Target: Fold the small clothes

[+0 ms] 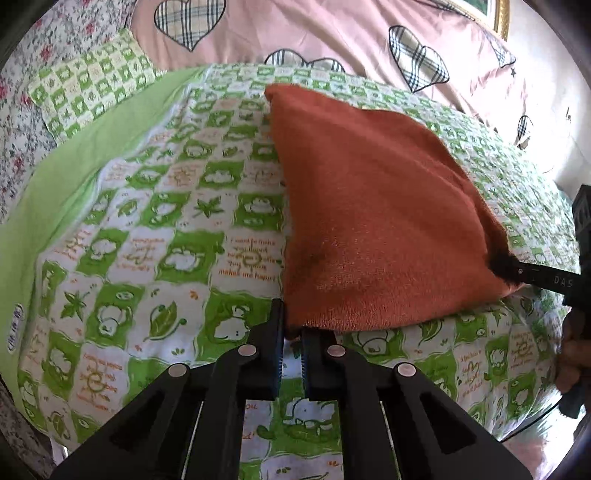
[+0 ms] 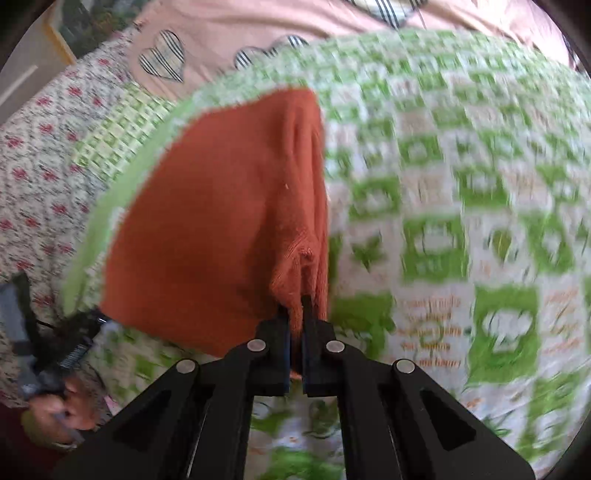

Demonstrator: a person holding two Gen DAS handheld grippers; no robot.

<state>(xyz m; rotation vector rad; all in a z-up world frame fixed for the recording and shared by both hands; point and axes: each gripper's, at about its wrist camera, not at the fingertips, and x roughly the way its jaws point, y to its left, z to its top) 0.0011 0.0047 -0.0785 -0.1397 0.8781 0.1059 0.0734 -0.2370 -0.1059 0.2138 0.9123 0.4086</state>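
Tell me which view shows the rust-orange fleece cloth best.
The left wrist view: the rust-orange fleece cloth is sharp there, spread wide on the green checked quilt. The right wrist view is motion-blurred and shows the cloth's bunched corner.

Daylight scene, bright and soft; left wrist view sharp, right wrist view smeared.

Both views are fisheye: straight lines bow and a dark lens rim closes every corner. In the left wrist view the green checked quilt [image 1: 166,229] is crisp, its printed writing legible; the rust cloth [image 1: 376,221] shows its nap and throws a thin shadow along its near edge. Far pink bedding [image 1: 295,33] looks pale, slightly washed out. In the right wrist view the quilt [image 2: 461,229] is motion-blurred, worst toward the right, while the gripper fingers [image 2: 275,354] stay sharp. No hard glare.
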